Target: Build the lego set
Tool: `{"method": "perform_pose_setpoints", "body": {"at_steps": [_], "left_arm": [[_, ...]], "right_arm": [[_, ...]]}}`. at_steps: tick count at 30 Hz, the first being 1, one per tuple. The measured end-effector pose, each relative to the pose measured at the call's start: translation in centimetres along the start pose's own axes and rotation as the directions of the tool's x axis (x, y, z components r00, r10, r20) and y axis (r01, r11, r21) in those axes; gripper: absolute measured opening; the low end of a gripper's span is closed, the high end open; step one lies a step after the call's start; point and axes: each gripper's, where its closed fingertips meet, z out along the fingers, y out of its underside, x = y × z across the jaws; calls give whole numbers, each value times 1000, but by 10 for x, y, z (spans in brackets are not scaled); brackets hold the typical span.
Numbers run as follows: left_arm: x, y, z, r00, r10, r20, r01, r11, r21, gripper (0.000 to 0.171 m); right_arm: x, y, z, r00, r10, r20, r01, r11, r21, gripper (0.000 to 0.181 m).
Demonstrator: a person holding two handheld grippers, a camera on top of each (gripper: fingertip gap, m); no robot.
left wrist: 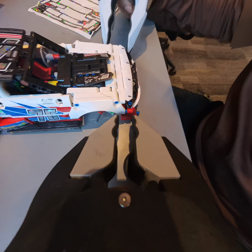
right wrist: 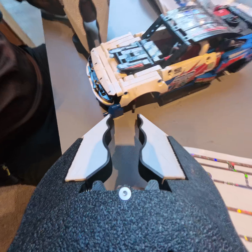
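Note:
A white lego race car (left wrist: 94, 95) with a black hood, red and blue side stickers and no wheels lies on the grey table (left wrist: 34, 156). My left gripper (left wrist: 125, 118) is closed narrowly on a red connector piece (left wrist: 130, 111) at the car's near front corner. My right gripper (left wrist: 118, 46) shows beyond the far front corner. In the right wrist view the car (right wrist: 143, 80) lies ahead. My right gripper (right wrist: 124, 115) is open, its tips just short of a dark blue piece (right wrist: 115, 109) at the front corner. The left gripper (right wrist: 94, 46) shows behind the bumper.
A used sticker sheet (left wrist: 68, 15) lies behind the car and also shows at the right (right wrist: 225, 177). The table edge (left wrist: 174, 109) runs close to the car's nose. A person in dark clothes (left wrist: 225, 150) sits there. A chair base (left wrist: 169, 61) stands on the floor.

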Motion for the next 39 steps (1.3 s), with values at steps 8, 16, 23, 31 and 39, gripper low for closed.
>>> {"method": "perform_pose_setpoints", "body": {"at_steps": [8, 16, 23, 31, 39], "left_arm": [[-4, -32, -79, 970, -242, 9, 225, 913, 339, 43], [32, 12, -139, 966, -255, -43, 240, 827, 508, 52], [38, 11, -209, 986, -161, 50, 86, 732, 676, 51], [19, 46, -220, 952, 27, 305, -208, 789, 578, 32], [-19, 60, -253, 855, -138, 500, -230, 763, 604, 21]], "right_arm": [[34, -39, -79, 930, 332, -158, -205, 824, 528, 47], [-4, -67, -89, 939, 343, 2, -265, 720, 642, 57], [22, -76, -58, 908, 415, -51, -311, 752, 581, 63], [85, -48, -49, 765, 524, -375, -257, 782, 567, 58], [103, -41, -55, 682, 564, -465, -250, 777, 577, 57]]}}
